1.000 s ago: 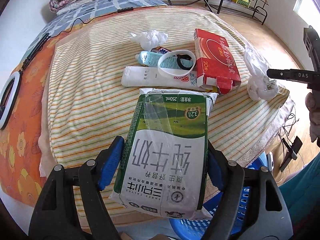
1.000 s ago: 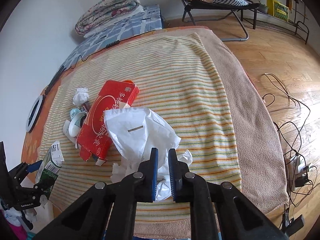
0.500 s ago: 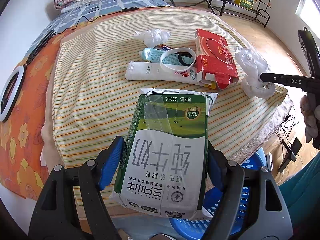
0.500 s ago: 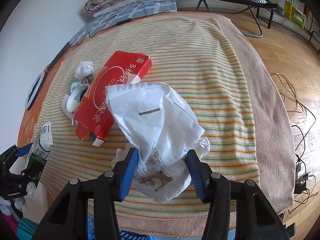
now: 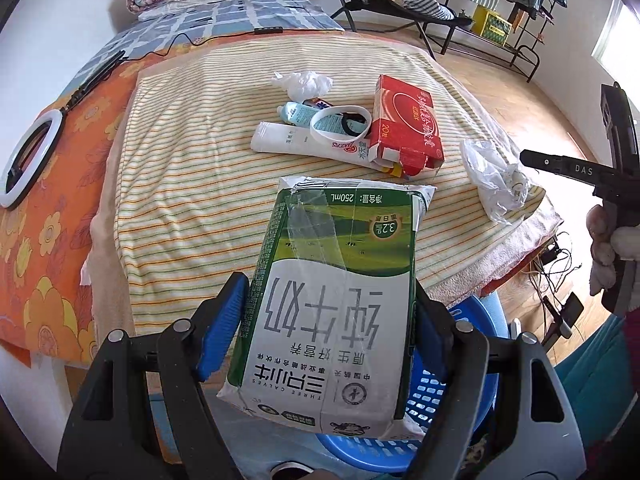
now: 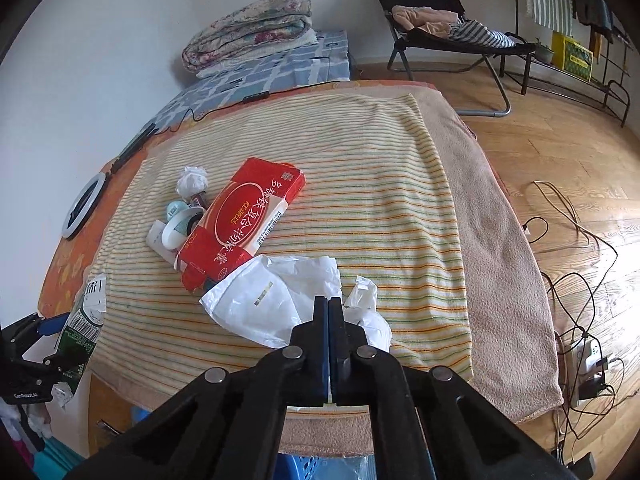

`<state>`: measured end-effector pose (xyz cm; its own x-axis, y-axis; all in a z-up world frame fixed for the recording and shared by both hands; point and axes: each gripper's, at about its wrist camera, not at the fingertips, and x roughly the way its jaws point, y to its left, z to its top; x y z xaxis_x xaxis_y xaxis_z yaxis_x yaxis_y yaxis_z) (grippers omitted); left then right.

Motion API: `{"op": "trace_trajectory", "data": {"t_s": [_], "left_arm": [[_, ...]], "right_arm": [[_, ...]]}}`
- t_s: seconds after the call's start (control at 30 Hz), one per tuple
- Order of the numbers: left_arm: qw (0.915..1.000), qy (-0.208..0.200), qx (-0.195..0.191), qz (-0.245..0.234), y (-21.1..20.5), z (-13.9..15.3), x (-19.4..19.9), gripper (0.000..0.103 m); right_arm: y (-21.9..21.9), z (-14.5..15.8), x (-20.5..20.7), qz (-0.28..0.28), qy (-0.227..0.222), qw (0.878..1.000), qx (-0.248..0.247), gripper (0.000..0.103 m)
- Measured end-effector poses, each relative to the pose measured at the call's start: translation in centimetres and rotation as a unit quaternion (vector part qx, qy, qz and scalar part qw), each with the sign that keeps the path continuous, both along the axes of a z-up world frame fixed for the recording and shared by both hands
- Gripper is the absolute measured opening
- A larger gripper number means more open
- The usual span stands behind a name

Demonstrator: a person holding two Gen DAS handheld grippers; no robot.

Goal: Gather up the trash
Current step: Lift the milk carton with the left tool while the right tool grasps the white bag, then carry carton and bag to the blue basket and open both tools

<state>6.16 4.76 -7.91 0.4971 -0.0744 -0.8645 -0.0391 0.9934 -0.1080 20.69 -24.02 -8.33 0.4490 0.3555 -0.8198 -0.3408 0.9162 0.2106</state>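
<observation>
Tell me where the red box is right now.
The red box lies on the striped blanket, left of centre in the right wrist view, between the white plastic bag and the bottle pile.

Both wrist fisheyes look steeply down along their fingers from the near edge of the striped blanket [image 6: 360,168], left cam close behind a milk carton [image 5: 336,292] filling its centre, right cam further right, both sharing the red box [image 5: 406,124], crumpled plastic bag [image 6: 280,300], and each other's gripper at frame edge.
</observation>
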Motion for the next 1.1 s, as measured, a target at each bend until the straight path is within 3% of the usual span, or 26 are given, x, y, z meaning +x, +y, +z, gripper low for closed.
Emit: {"op": "trace_trajectory", "data": {"t_s": [0.2,0.27,0.3,0.33,0.47,0.63,0.73,1.1], "left_arm": [[1.0000,-0.006,-0.002,0.004,-0.3,0.4,-1.5,0.078],[1.0000,-0.006,-0.005,0.005,-0.4,0.2,-2.0,0.078],[0.9999,-0.006,-0.007,0.006,-0.5,0.1,-2.2,0.078],[0.9999,-0.005,-0.008,0.007,-0.5,0.0,-2.3,0.078],[0.9998,-0.002,-0.015,0.014,-0.8,-0.5,-2.8,0.078],[0.9996,-0.004,-0.020,0.018,-1.3,-0.6,-3.7,0.078],[0.9997,-0.007,-0.019,0.017,-1.6,-0.4,-4.3,0.078],[0.9995,-0.015,-0.029,0.005,-4.1,0.3,-7.4,0.078]], "right_arm": [[-0.5,1.1,-0.8,-0.012,-0.018,1.000,0.018,0.000],[-1.0,1.1,-0.9,-0.029,-0.009,0.999,0.010,0.022],[-1.5,0.7,-0.9,-0.036,0.010,0.999,0.019,0.060],[-2.1,0.4,-1.0,-0.048,0.019,0.998,0.029,0.076],[-3.3,-1.3,-1.3,-0.057,0.042,0.996,0.047,0.067],[-3.2,-3.9,-0.2,-0.059,0.090,0.992,0.068,0.022],[-3.6,-3.8,-0.2,-0.066,0.090,0.990,0.090,0.009],[-4.3,1.9,-5.1,-0.038,0.019,0.994,0.098,0.005]]}}
